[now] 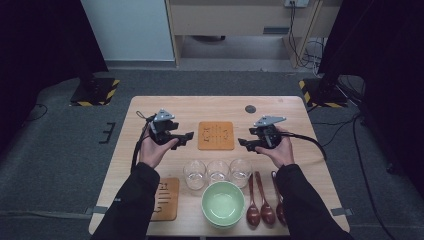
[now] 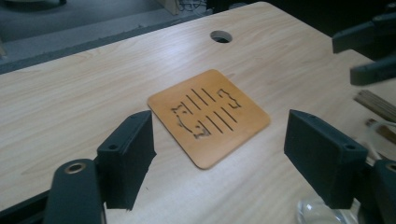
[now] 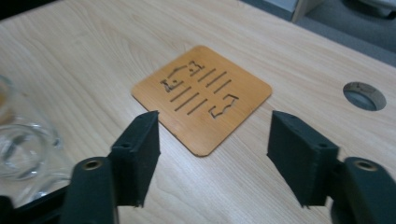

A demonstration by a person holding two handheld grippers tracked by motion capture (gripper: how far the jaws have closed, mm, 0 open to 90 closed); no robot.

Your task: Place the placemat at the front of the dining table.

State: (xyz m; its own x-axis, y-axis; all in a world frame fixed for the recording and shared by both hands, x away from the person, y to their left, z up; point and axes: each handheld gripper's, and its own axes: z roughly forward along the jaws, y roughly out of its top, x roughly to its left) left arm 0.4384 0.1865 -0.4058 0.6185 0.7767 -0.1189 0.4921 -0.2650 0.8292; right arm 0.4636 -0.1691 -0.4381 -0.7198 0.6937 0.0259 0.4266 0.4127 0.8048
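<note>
Both grippers are held above the table, facing each other across an orange wooden coaster [image 1: 216, 135] with cut-out slots. My left gripper [image 1: 187, 137] hovers just left of it, jaws apart and empty. My right gripper [image 1: 242, 144] hovers just right of it, also open with nothing in it. In the left gripper view the coaster [image 2: 208, 116] lies flat on the wood beyond the spread jaws of the left gripper [image 2: 224, 158], and the other gripper [image 2: 369, 51] shows at the top right. In the right gripper view the coaster [image 3: 201, 95] lies ahead of the right gripper [image 3: 217, 154].
Three clear glasses [image 1: 218, 171] stand in a row nearer the person. A green bowl [image 1: 223, 204] sits at the front edge, three dark wooden spoons [image 1: 265, 200] to its right, a second coaster [image 1: 167, 197] to its left. A cable hole [image 1: 250, 109] lies at the table's far side.
</note>
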